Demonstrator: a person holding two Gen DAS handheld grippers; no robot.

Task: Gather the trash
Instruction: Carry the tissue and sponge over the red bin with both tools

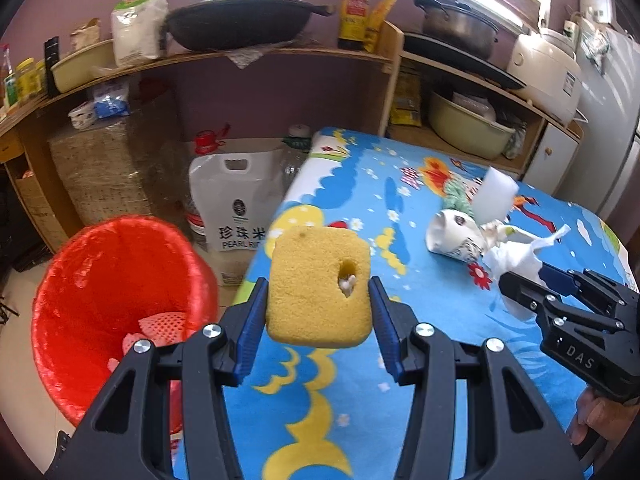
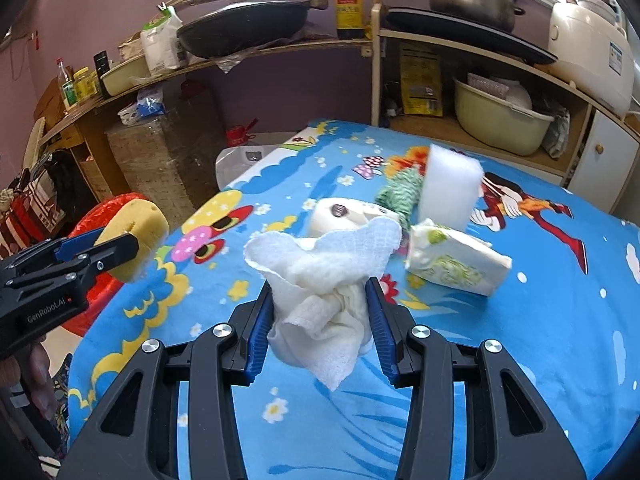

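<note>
**Trash collection: 2 hand-held grippers loaded, 4 items on worktop**

Left hand-held gripper [image 1: 318,304]: clenched on a yellow sponge [image 1: 318,286], blue pads pressing its 2 side faces. The sponge is lifted clear of the surface, above the worktop's left edge. It has a hole near its right side with a small white scrap inside.

Right hand-held gripper [image 2: 320,320]: clenched on a crumpled white cloth [image 2: 320,276], which bunches between the pads, fans out above them and hangs in a corner below. It is held off the surface.

Worktop [image 2: 520,360]: covered with a blue cartoon-print cloth. Items lying on it, grouped near the middle toward the far side:
- paper cup [image 2: 340,218], on its side, partly behind the held cloth
- white foam block [image 2: 452,190], standing upright
- green-and-white knitted rag [image 2: 400,196], between the cup and the foam block
- white packet with green print [image 2: 456,262], lying tilted just beside the foam block

Bin [image 1: 116,300]: round, lined with a red bag, on the floor beside the worktop's left edge, below and left of the sponge. Red mesh material [image 1: 164,324] lies in its bottom.

Background: white rice bag [image 1: 240,216] on the floor behind the bin; wooden shelves with a wok [image 1: 240,24], a sauce bottle [image 1: 354,8] and a pot [image 1: 456,26]
</note>
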